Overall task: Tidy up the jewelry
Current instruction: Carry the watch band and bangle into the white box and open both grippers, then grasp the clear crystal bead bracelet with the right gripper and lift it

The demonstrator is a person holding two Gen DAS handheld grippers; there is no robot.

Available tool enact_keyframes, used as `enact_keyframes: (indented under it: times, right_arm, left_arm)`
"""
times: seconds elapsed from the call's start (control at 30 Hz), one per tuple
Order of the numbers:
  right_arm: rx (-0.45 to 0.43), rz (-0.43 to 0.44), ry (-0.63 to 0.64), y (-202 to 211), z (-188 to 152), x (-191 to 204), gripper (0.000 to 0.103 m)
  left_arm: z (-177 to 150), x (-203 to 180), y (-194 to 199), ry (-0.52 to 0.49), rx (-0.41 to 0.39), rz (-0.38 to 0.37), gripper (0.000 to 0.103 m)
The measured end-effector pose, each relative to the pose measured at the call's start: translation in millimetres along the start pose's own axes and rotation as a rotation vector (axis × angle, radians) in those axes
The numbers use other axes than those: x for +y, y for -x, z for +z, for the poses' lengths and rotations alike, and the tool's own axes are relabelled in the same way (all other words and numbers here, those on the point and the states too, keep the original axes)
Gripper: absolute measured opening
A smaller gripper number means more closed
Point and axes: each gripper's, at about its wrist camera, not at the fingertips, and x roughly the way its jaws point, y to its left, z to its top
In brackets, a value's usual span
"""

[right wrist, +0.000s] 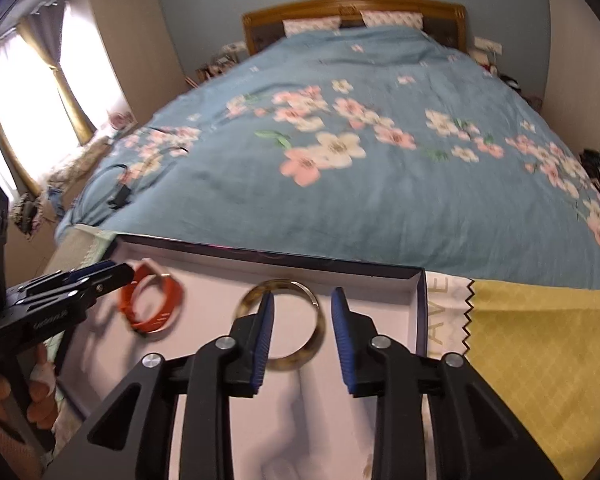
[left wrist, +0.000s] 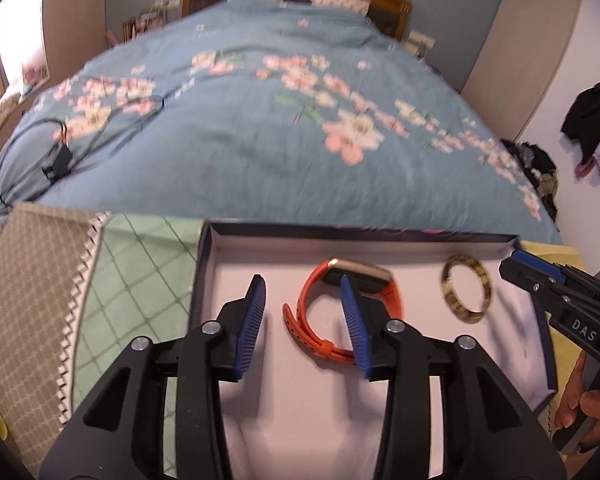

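- Hovering over a shallow dark-walled box (left wrist: 204,264) with a pale floor, the left gripper (left wrist: 304,296) holds its blue ribbed jaws apart with nothing between them; its right finger (left wrist: 354,320) overlaps the orange watch in the left wrist view, hiding part of the strap.
- Orange watch (left wrist: 300,312): lies on the box floor, left of centre, strap curled into a loop; the gold-coloured case is blurred and its face cannot be read.
- Mottled brown-and-cream bangle (left wrist: 466,288): rests on the box floor to the right of the watch, apart from it.
- Right gripper (right wrist: 302,308): jaws apart above the bangle (right wrist: 318,328); the left finger (right wrist: 264,328) covers part of the ring's rim, and contact cannot be told.
- In the right wrist view the watch (right wrist: 152,308) is partly hidden behind the tip of the left gripper (right wrist: 112,274).
- In the left wrist view the right gripper (left wrist: 518,262) enters from the frame's right edge, its body cut off; only its tip shows.
- Patchwork cloth (right wrist: 540,332): tan, green and yellow quilted panels under the box; printed letters beside the box are only partly legible.
- Bed (right wrist: 380,184): blue floral cover, blurred, beyond the box.
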Motion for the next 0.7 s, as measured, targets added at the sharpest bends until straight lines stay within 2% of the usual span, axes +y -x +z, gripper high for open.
enact_keyframes:
  times: [0.17, 0.3, 0.43, 0.57, 0.7]
  right_arm:
    - [-0.097, 0.066, 0.059, 51.5, -17.0, 10.7, 0.043]
    - [-0.142, 0.098, 0.108, 88.5, -41.8, 17.4, 0.044]
    - [-0.145, 0.097, 0.152, 112.4, -78.2, 18.7, 0.044]
    - [-0.106, 0.060, 0.172, 121.0, -118.9, 16.6, 0.044]
    - [-0.058, 0.075, 0.159, 125.2, -153.3, 15.3, 0.044]
  left_arm:
    - [-14.9, -5.7, 55.2, -0.062, -0.148, -0.013, 0.056]
    - [-42.5, -10.1, 97.7, -0.130, -0.219, -0.029, 0.060]
    - [-81.3, -14.0, 127.3, -0.195, -0.246, -0.039, 0.061]
    - [-116.8, -19.9, 146.5, -0.250, -0.257, -0.043, 0.062]
    - [-143.1, -18.6, 159.5, -0.258, -0.255, -0.059, 0.062]
